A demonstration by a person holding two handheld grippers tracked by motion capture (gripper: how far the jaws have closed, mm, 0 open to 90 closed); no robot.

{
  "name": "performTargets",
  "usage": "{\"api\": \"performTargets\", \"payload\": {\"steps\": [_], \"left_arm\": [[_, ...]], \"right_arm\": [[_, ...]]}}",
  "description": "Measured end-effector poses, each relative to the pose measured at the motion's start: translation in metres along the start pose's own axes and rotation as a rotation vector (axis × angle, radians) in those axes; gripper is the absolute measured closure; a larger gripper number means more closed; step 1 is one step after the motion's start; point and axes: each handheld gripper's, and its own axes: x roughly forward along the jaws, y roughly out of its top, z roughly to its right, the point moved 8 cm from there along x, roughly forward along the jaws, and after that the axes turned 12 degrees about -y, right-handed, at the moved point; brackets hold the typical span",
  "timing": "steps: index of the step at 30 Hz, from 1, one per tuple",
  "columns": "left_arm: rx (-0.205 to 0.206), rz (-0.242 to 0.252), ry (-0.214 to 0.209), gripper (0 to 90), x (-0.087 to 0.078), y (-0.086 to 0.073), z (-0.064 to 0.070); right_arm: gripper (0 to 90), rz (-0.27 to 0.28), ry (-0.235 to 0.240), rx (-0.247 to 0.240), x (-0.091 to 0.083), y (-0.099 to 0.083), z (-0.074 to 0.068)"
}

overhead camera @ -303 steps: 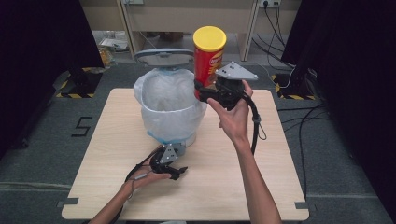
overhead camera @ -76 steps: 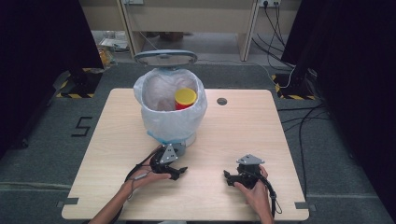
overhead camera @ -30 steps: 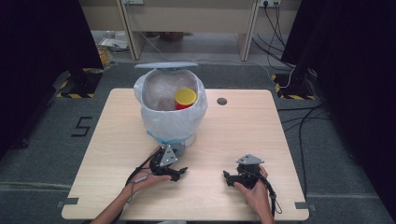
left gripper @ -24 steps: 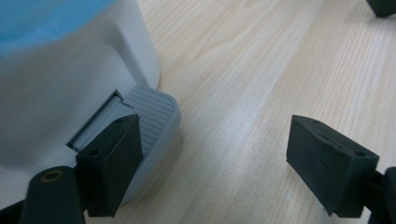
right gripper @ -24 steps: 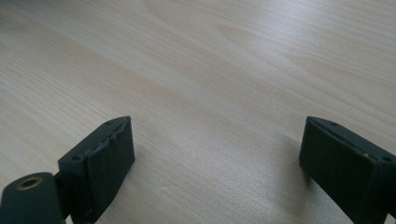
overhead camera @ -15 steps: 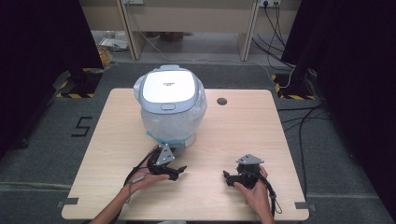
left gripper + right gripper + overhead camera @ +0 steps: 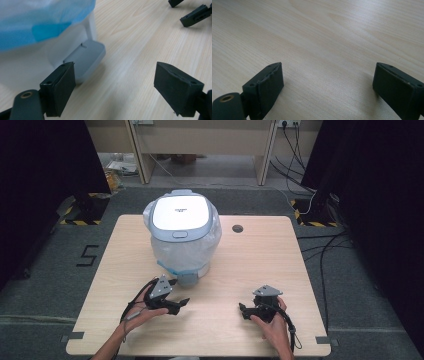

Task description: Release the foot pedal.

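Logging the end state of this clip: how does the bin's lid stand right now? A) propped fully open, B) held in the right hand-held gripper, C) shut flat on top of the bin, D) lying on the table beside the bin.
C: in the high view the white lid lies shut flat on the bag-lined bin, and both hand-held grippers rest open on the table.

Both forearms lay low; the left gripper (image 7: 176, 304) and right gripper (image 7: 243, 310) rested with jaws spread wide
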Motion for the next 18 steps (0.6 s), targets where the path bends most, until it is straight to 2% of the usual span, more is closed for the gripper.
{"api": "performTargets", "payload": {"steps": [2,5,8,13,18], "left_arm": [[-0.007,0.001,-0.012,16.9,-0.004,-0.008,0.005],[-0.009,-0.024,-0.027,16.8,-0.007,-0.022,0.012],[-0.016,-0.054,-0.027,16.8,-0.009,-0.033,0.011],[-0.027,-0.066,-0.03,16.8,-0.014,-0.039,0.012],[-0.024,-0.102,-0.01,16.8,-0.018,-0.047,0.012]], "right_arm": [[10.2,0.0,0.0,0.0,0.0,0.0,0.0],[10.1,0.0,0.0,0.0,0.0,0.0,0.0],[10.1,0.0,-0.001,-0.001,0.0,0.0,0.0],[10.1,0.0,-0.001,-0.001,0.0,0.0,0.0],[10.1,0.0,0.0,0.0,0.0,0.0,0.0]]}}
